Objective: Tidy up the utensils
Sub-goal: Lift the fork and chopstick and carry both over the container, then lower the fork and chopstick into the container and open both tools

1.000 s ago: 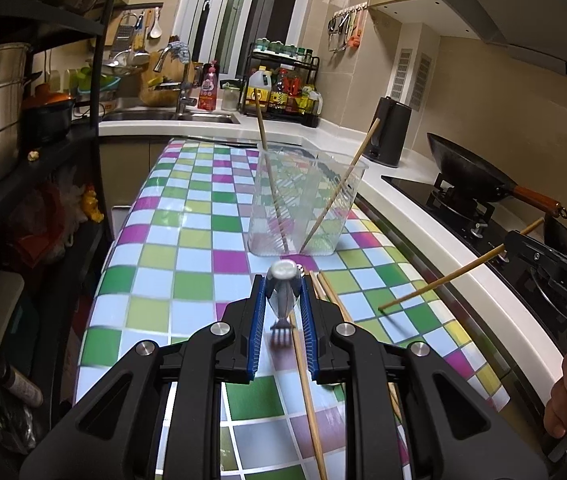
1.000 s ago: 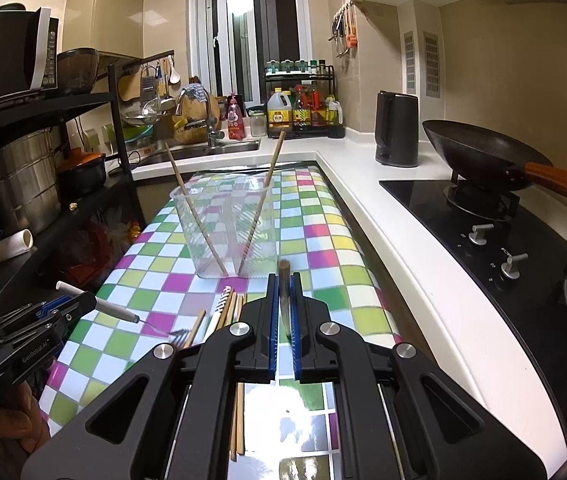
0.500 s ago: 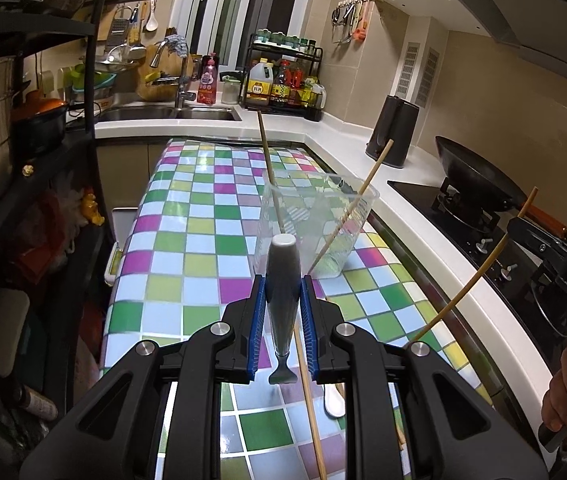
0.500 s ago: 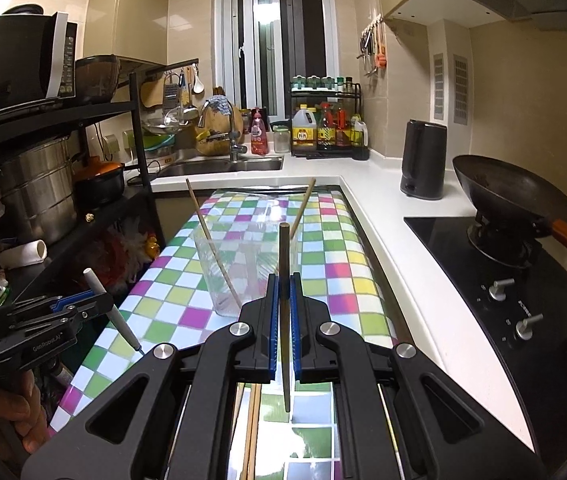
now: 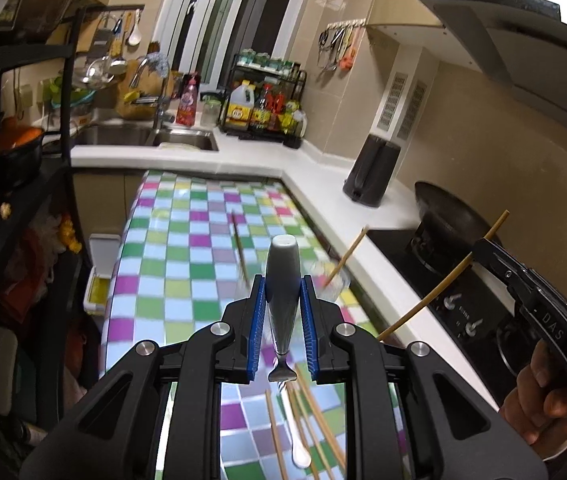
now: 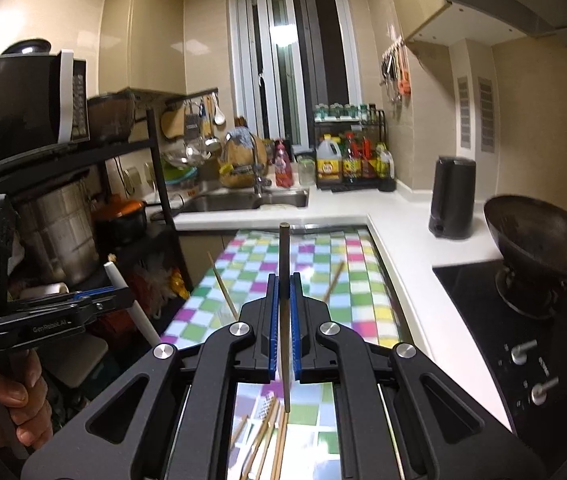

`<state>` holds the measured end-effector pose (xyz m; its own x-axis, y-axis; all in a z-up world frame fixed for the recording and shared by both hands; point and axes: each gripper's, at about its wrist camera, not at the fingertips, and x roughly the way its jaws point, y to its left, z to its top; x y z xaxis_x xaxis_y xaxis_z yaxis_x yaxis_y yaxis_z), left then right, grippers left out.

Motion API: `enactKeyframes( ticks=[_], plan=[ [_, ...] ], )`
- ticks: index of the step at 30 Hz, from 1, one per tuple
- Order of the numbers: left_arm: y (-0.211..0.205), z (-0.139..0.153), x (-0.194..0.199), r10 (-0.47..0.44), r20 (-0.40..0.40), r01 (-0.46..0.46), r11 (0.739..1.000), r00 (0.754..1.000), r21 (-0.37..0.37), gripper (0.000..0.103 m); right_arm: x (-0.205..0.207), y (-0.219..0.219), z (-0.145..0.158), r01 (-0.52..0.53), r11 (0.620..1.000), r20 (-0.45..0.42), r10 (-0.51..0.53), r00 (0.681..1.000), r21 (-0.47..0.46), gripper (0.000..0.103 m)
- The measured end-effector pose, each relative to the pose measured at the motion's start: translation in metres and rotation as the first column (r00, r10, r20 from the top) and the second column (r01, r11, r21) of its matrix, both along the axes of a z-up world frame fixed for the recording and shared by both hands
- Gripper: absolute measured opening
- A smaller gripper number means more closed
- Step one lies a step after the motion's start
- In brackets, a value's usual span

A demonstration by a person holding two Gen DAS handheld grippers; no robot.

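Note:
My left gripper [image 5: 282,296] is shut on a white-handled fork [image 5: 282,280], held upright with the tines down, well above the checkered table [image 5: 187,256]. My right gripper [image 6: 283,296] is shut on a wooden chopstick [image 6: 284,264], held upright; it also shows in the left wrist view [image 5: 443,284]. The clear plastic container [image 5: 325,280] with two chopsticks [image 5: 239,248] leaning in it stands just ahead of both grippers, blurred and partly hidden by them. Several loose chopsticks [image 5: 307,432] and a white spoon [image 5: 295,436] lie on the table below. The left gripper and fork also show in the right wrist view [image 6: 131,308].
A white counter [image 5: 323,196] runs along the right with a black kettle [image 5: 371,172] and a stove with a wok [image 5: 447,216]. A sink [image 5: 143,136] and bottle rack [image 5: 263,108] are at the back. A dark shelf unit [image 5: 23,200] with pots stands left.
Both grippers have risen and tilted up with their utensils. The container has sunk lower in both views and now sits just behind the fingertips.

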<state>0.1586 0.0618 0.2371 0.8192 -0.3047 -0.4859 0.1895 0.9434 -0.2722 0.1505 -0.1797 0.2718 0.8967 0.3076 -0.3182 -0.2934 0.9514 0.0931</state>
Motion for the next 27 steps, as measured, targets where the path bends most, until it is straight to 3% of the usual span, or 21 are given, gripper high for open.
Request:
enactKeyframes(
  ticks=[5,10,19,27],
  plan=[
    [-0.014,0.036,0.029,-0.026,0.077,0.025,1.0,0.997,0.009,0.018,0.026,0.007,0.036,0.006,1.0,0.095,-0.008,0.995,0.022,0.006],
    [-0.025,0.041,0.059,-0.016,0.123,0.012,0.999,0.992,0.036,0.018,0.059,0.015,0.038,0.017,0.999,0.121,-0.022,0.992,0.039,0.006],
    [-0.036,-0.012,0.112,-0.015,0.067,0.008,0.996,0.998,0.092,0.018,0.099,0.028,-0.02,0.035,0.999,0.07,-0.035,0.997,-0.006,0.006],
    [-0.048,-0.061,0.124,-0.029,0.015,0.026,0.988,0.999,0.153,0.018,0.108,0.03,-0.074,0.033,0.999,0.005,-0.033,0.999,-0.016,0.006]
  ],
)
